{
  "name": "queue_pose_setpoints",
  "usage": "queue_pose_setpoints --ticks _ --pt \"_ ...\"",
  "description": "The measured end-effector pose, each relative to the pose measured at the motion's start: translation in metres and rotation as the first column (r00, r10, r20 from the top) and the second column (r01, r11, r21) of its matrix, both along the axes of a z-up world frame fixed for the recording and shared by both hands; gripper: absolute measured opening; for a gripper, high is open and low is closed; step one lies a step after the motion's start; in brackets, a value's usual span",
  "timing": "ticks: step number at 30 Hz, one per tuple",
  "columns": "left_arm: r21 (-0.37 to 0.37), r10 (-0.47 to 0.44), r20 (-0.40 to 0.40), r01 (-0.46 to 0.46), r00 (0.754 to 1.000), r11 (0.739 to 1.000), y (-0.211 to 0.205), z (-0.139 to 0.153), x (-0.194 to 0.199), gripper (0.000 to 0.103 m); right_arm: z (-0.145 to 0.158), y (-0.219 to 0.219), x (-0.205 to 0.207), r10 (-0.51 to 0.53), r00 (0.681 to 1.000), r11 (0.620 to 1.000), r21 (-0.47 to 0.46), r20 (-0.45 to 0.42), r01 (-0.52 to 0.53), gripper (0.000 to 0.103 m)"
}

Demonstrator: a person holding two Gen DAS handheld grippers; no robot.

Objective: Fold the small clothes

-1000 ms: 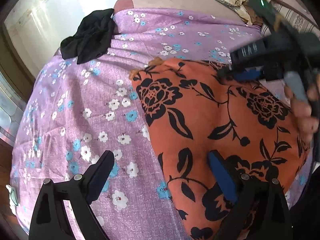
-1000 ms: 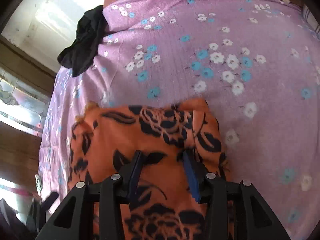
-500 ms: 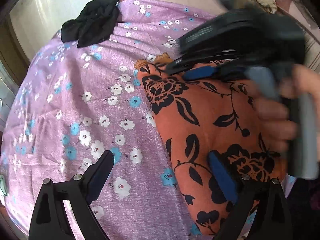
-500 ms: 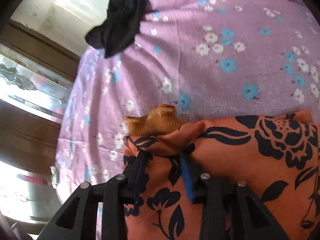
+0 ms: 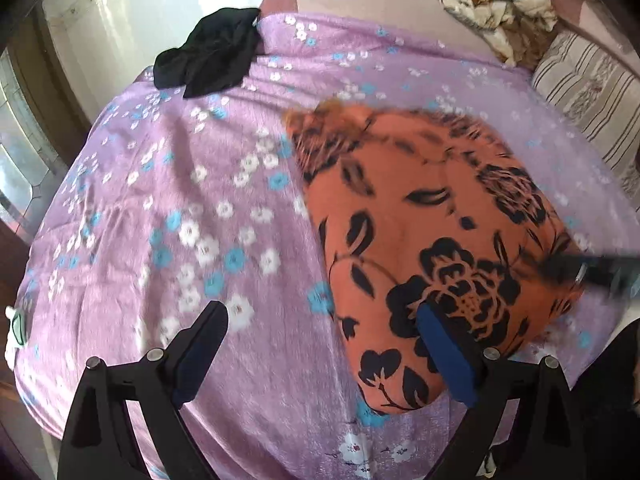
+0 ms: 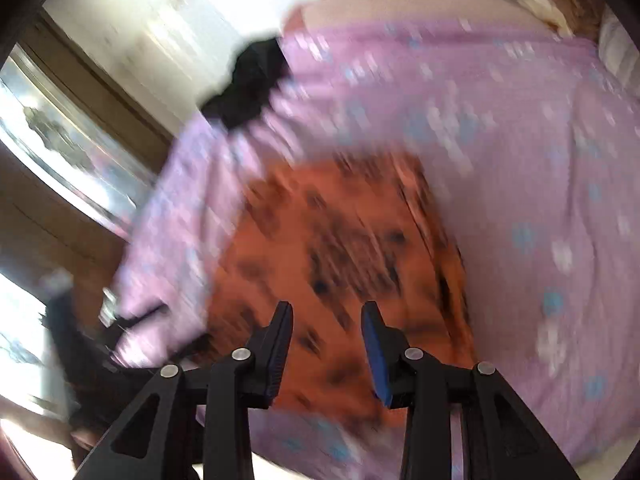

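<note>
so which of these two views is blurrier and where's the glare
Right wrist view: heavy motion smear across the orange cloth and purple sheet; only the right gripper is crisp; the wall is blown out. Left wrist view: mostly sharp, the cloth's far edge smeared, a blurred dark streak at right, glare on the wall top left.

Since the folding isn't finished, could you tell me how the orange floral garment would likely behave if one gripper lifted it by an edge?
The orange floral garment looks like thin, soft cloth, so it would probably droop and unfold rather than hold shape. It lies flat on the purple bedsheet in rounded folds, suggesting it is light. The open left gripper would likely drag it if pushed.
</note>
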State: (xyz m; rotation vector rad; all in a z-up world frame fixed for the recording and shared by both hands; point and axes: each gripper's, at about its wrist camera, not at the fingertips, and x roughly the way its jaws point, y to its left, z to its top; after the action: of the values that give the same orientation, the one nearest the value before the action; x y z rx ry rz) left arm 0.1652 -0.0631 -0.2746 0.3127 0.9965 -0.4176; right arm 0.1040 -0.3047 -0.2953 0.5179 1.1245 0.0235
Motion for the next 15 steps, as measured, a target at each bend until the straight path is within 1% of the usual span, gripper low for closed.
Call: queue_pose_setpoints --ticks 1,2,3,5,6,7,8,9,10,11,12,13,14,15 --pt "0.002 0.029 0.004 -0.029 1.0 1.0 0.001 0.002 -0.002 0.096 -0.004 -0.001 -0.008 -0.019 0.999 1.0 0.005 0.029 0.019 0.039" --pt "0.003 0.052 0.015 -0.052 0.999 0.999 0.003 0.008 -0.003 0.096 0.002 -0.001 -0.014 -0.024 0.998 1.0 -0.001 0.062 0.024 0.039" --pt "0.004 0.066 0.028 -0.066 0.997 0.998 0.005 0.013 -0.006 0.096 0.012 -0.001 -0.018 -0.02 0.998 1.0 -0.007 0.058 0.02 0.039" --pt "0.002 0.109 0.096 -0.11 0.989 0.994 0.01 0.032 -0.019 0.096 0.031 -0.002 -0.025 -0.038 0.996 0.999 -0.003 0.08 0.039 0.039" --pt "-0.005 0.126 0.141 -0.127 0.982 0.992 0.013 0.046 -0.029 0.096 0.047 -0.002 -0.032 -0.037 0.993 0.999 -0.024 0.113 0.04 0.039" --pt "-0.01 0.135 0.163 -0.136 0.977 0.991 0.014 0.053 -0.035 0.096 0.062 -0.001 -0.038 -0.032 0.989 0.998 -0.058 0.145 0.041 0.039" --pt "-0.017 0.155 0.205 -0.155 0.966 0.988 0.016 0.071 -0.044 0.096 0.076 0.001 -0.045 -0.029 0.984 0.995 -0.093 0.178 0.047 0.039" --pt "-0.022 0.165 0.228 -0.165 0.959 0.986 0.017 0.082 -0.049 0.096 0.09 0.003 -0.053 -0.027 0.977 0.991 -0.122 0.213 0.054 0.039" --pt "-0.032 0.177 0.26 -0.174 0.949 0.984 0.018 0.098 -0.054 0.096 0.11 0.006 -0.064 -0.026 0.964 0.988 -0.142 0.265 0.065 0.039" --pt "-0.046 0.19 0.298 -0.185 0.935 0.982 0.02 0.115 -0.062 0.096 0.121 0.008 -0.072 -0.026 0.955 0.987 -0.145 0.294 0.071 0.04" --pt "-0.06 0.206 0.333 -0.197 0.92 0.978 0.021 0.132 -0.07 0.096 0.135 0.009 -0.08 -0.028 0.944 0.986 -0.146 0.329 0.08 0.044" --pt "-0.074 0.22 0.359 -0.207 0.907 0.976 0.023 0.147 -0.077 0.096 0.15 0.014 -0.088 -0.032 0.929 0.984 -0.15 0.369 0.094 0.055" --pt "-0.088 0.229 0.378 -0.211 0.897 0.973 0.025 0.16 -0.084 0.096 0.162 0.018 -0.097 -0.031 0.915 0.982 -0.158 0.401 0.103 0.058" --pt "-0.098 0.234 0.39 -0.212 0.891 0.972 0.026 0.17 -0.089 0.096 0.177 0.024 -0.108 -0.021 0.898 0.977 -0.18 0.44 0.111 0.058"
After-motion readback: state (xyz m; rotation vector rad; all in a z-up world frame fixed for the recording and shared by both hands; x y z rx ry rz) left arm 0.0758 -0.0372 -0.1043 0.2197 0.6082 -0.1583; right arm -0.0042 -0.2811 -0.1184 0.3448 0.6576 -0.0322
